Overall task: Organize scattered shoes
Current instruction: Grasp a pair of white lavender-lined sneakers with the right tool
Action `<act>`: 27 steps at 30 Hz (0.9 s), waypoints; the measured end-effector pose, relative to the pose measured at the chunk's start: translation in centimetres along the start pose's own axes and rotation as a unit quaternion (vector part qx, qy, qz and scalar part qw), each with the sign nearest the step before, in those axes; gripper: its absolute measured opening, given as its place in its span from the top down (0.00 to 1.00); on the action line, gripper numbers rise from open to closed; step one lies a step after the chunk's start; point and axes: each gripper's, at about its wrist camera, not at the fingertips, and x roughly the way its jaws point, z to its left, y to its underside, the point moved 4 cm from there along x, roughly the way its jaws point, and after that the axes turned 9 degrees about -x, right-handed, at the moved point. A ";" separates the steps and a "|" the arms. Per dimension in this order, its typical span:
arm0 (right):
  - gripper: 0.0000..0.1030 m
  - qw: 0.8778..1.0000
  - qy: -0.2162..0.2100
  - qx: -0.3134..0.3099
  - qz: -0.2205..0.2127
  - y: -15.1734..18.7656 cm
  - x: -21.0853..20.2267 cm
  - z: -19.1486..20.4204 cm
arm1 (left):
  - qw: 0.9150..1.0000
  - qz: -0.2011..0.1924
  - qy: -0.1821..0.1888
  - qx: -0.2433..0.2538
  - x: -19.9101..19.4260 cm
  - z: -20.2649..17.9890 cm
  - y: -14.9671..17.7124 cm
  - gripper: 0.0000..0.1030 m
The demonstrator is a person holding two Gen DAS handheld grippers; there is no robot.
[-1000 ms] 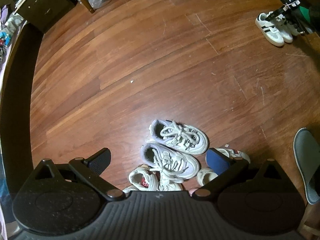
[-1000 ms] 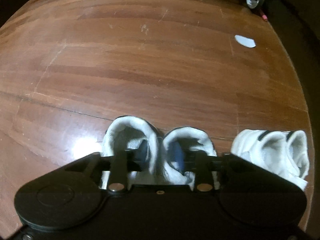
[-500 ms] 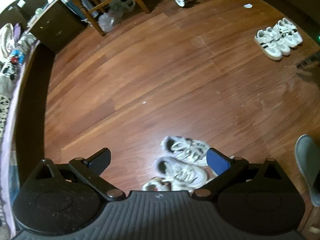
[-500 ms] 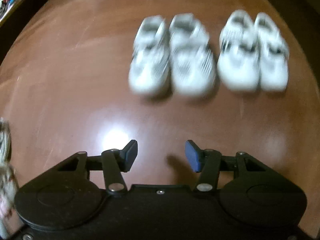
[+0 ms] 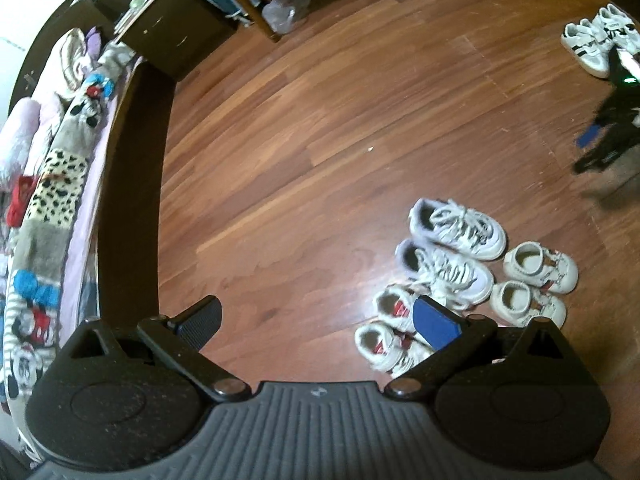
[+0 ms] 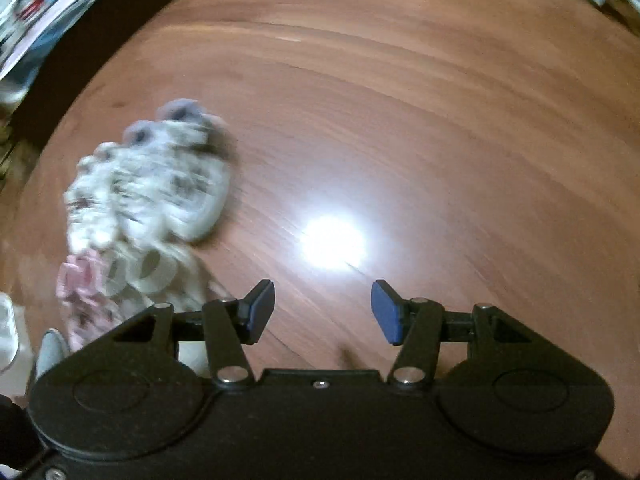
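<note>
A reddish-brown wooden plank floor (image 5: 320, 128) is carrying a cluster of small shoes: two white lace-up sneakers with lavender heels (image 5: 452, 248) are lying side by side, two cream slip-on shoes (image 5: 534, 280) are sitting just beside them, and two white shoes with red linings (image 5: 394, 328) are resting nearest the camera. Well apart, white sneakers with black stripes (image 5: 592, 40) are standing together.
</note>
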 end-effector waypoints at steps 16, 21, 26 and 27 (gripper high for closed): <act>0.46 0.990 -0.018 -0.136 0.042 -15.5 11.7 12.0 | 0.999 -0.008 0.021 -0.041 -1.2 4.0 4.1 0.01; 0.45 0.991 -0.003 -0.119 0.056 -15.5 13.5 11.3 | 0.999 -0.004 0.025 -0.048 -1.0 4.5 5.0 0.01; 0.44 0.991 0.004 -0.118 0.066 -15.7 15.5 11.5 | 0.998 -0.003 0.033 -0.052 -1.0 4.5 5.6 0.00; 0.44 0.990 0.006 -0.119 0.069 -15.8 16.0 11.6 | 0.998 -0.002 0.033 -0.051 -1.0 4.4 5.8 0.00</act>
